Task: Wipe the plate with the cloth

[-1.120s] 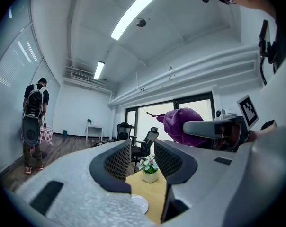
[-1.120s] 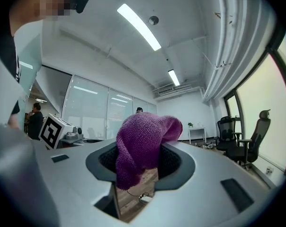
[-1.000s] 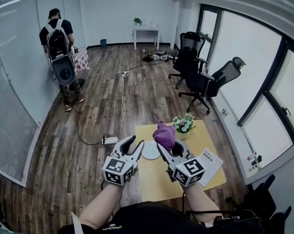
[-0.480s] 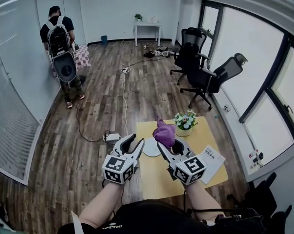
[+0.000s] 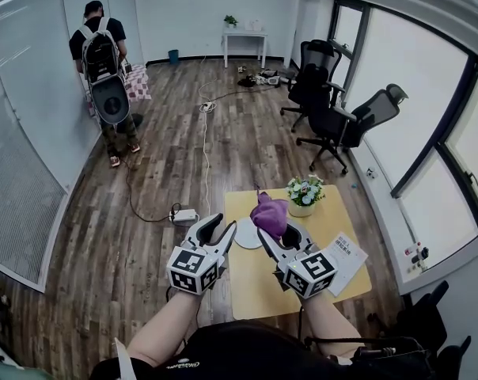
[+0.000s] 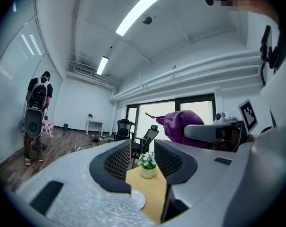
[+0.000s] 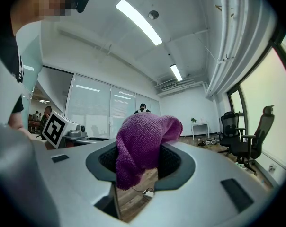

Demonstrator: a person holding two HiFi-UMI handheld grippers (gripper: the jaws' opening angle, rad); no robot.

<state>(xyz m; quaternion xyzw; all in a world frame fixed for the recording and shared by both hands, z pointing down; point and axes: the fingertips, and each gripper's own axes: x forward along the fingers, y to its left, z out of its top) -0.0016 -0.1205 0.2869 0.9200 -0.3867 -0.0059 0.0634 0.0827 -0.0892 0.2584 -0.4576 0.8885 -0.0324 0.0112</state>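
A small white plate [image 5: 244, 238] lies at the left edge of a yellow table [image 5: 259, 287]. Both grippers hover raised above the table's near side. My right gripper [image 5: 277, 229] is shut on a purple knitted cloth [image 5: 269, 212], which bunches above its jaws and hangs down between them [image 7: 139, 145]. My left gripper [image 5: 217, 231] is open with nothing between its jaws. It sits just left of the plate. In the left gripper view the plate [image 6: 135, 200] shows low between the jaws, with the cloth [image 6: 178, 124] to the right.
A pot of flowers [image 5: 302, 195] stands at the table's far side and a printed paper [image 5: 343, 256] lies at its right. A person with a backpack [image 5: 104, 62] stands far left. Office chairs [image 5: 334, 117] are at the back right, and cables and a power strip [image 5: 184, 214] lie on the wood floor.
The head view has shifted slightly, so the table sits a little further right. Both grippers keep the same pose, and the cloth stays in the right one.
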